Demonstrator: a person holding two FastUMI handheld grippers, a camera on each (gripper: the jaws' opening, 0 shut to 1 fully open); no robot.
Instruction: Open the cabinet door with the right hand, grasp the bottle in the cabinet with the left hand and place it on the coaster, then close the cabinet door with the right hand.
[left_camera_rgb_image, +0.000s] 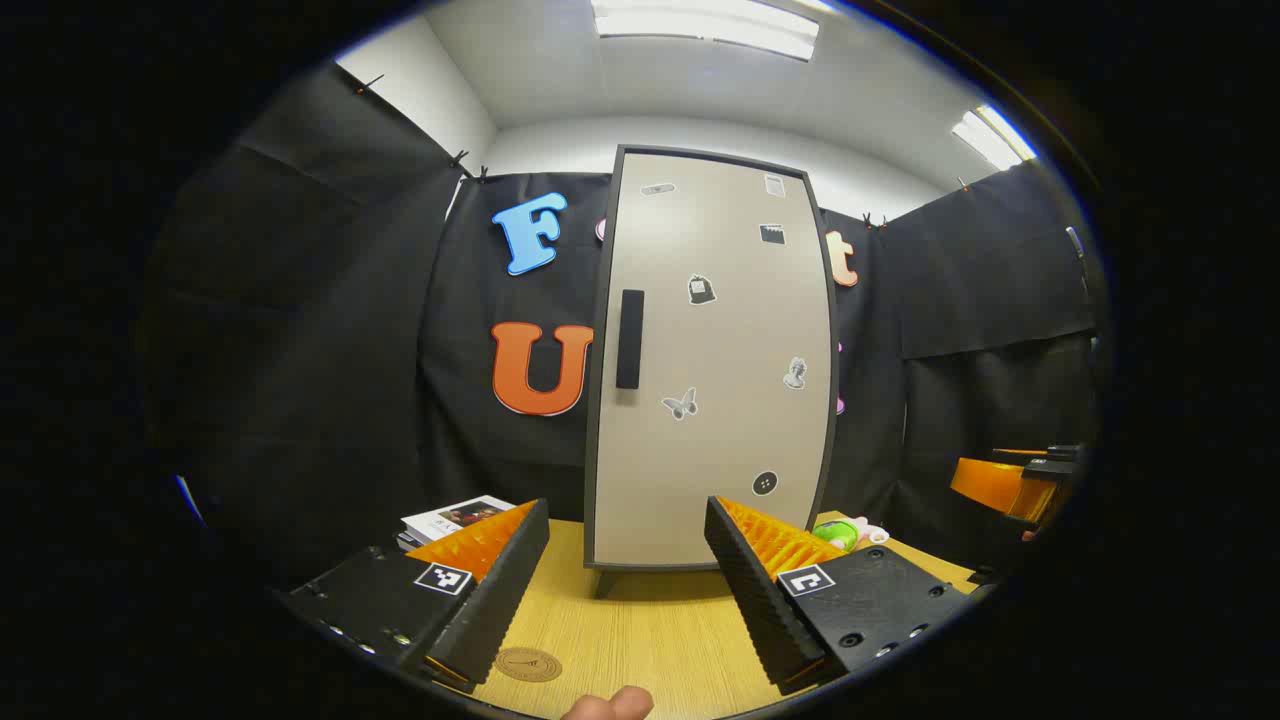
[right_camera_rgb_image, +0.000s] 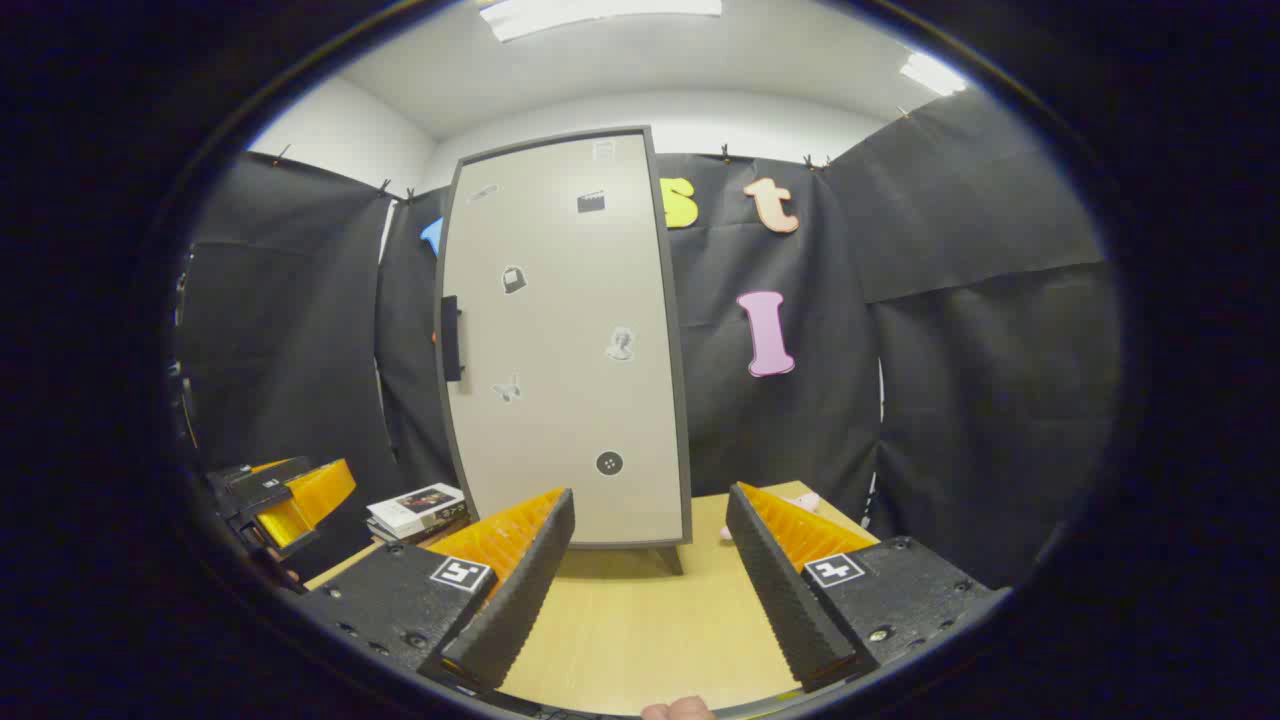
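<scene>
- Wooden table (right_camera_rgb_image: 640, 620) carries a shut cabinet (right_camera_rgb_image: 565, 340).
- Right gripper (right_camera_rgb_image: 648, 560): wide open, empty, facing the door.
- Vertical handle (right_camera_rgb_image: 451, 338) lies up-left, on the door's far edge.
- Left gripper (left_camera_rgb_image: 628, 565): open, empty, near the coaster (left_camera_rgb_image: 528, 664).

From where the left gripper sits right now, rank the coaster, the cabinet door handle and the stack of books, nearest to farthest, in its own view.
1. coaster: on the table, just beneath the left finger.
2. stack of books: left, beyond that finger.
3. cabinet door handle: farthest, up on the door's left edge.
</scene>
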